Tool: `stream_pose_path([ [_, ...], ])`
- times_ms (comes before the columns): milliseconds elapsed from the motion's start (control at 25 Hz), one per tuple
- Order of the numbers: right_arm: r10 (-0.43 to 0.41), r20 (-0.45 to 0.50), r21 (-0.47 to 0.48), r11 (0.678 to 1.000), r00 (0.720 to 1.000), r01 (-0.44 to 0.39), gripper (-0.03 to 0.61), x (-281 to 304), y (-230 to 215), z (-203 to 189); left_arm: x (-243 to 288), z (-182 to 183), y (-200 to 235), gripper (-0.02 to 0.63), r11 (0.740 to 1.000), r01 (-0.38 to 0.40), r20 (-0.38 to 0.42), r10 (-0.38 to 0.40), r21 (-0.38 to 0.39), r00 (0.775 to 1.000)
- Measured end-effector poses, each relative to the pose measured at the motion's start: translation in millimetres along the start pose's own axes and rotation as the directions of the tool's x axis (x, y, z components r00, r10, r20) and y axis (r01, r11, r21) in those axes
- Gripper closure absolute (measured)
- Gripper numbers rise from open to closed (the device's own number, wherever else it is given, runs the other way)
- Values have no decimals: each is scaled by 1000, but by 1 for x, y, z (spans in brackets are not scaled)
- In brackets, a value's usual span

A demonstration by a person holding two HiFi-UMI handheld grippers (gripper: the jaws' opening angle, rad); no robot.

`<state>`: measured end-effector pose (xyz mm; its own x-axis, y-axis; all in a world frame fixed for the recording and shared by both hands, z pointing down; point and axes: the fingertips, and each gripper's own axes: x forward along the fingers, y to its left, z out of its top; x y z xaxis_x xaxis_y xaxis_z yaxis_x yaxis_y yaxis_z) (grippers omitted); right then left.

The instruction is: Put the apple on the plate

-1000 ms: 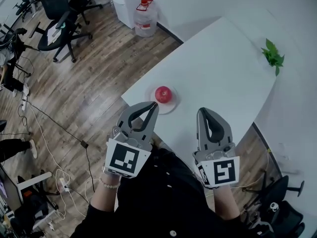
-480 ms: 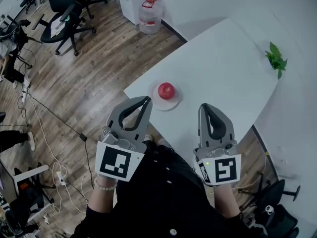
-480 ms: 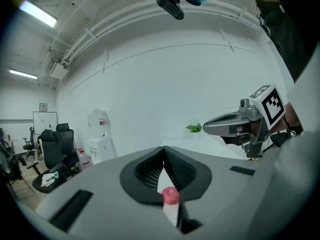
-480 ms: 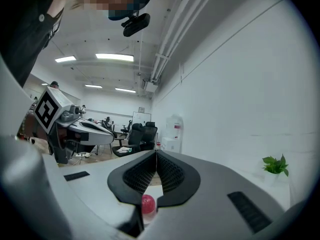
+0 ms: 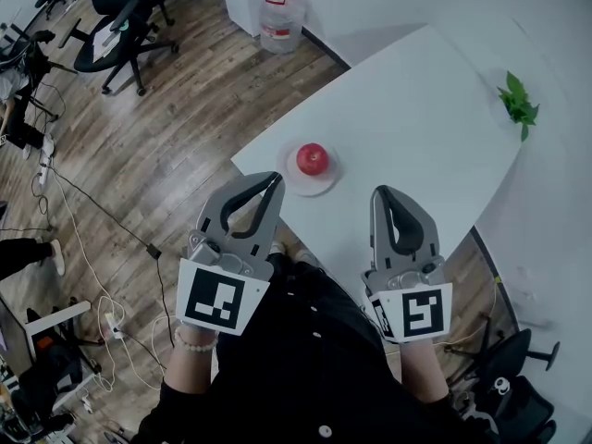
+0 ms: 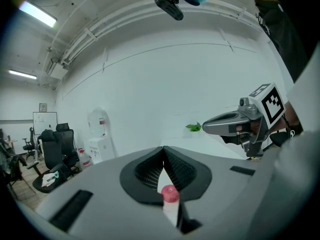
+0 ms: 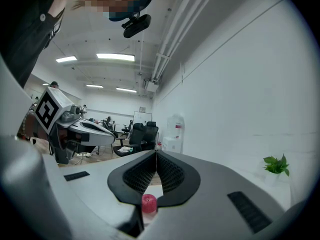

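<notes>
Red apple (image 5: pixel 313 159) sits on the white plate (image 5: pixel 301 189), upright, stem end up. Plate is near the corner of the white surface (image 5: pixel 416 128) closest to the person.

Left gripper (image 5: pixel 275 183): fingers fully closed, tips touching, nothing between them. In the head view its tips sit just beside the plate's near rim, clear of plate and apple.

Right gripper (image 5: pixel 381 195): fingers closed as well, empty. It's held over the surface, right of the plate and apart from it.

Both grippers are held side by side in front of the person and point about level. In each gripper view the apple shows low down, beyond the closed fingers.

Other items: small green plant (image 5: pixel 518 104) at the far side of the surface. Water bottle (image 5: pixel 281 12) with a red cap, office chair (image 5: pixel 116 21) and cables (image 5: pixel 92 239) on the wooden floor (image 5: pixel 185 128).
</notes>
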<state>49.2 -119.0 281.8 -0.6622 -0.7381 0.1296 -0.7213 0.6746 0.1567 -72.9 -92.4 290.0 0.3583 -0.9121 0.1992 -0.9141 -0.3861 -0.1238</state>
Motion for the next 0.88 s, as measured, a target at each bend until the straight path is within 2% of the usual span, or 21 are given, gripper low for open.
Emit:
stream_pose_path([
  [360, 17, -9, -7, 1000, 1000, -18, 537, 3, 6, -3, 3, 0, -3, 598, 1000, 11, 9, -11, 22, 1000],
  [880, 23, -13, -20, 1000, 1000, -23, 537, 1, 14, -5, -1, -7, -6, 598, 1000, 28, 4, -28, 7, 1000],
])
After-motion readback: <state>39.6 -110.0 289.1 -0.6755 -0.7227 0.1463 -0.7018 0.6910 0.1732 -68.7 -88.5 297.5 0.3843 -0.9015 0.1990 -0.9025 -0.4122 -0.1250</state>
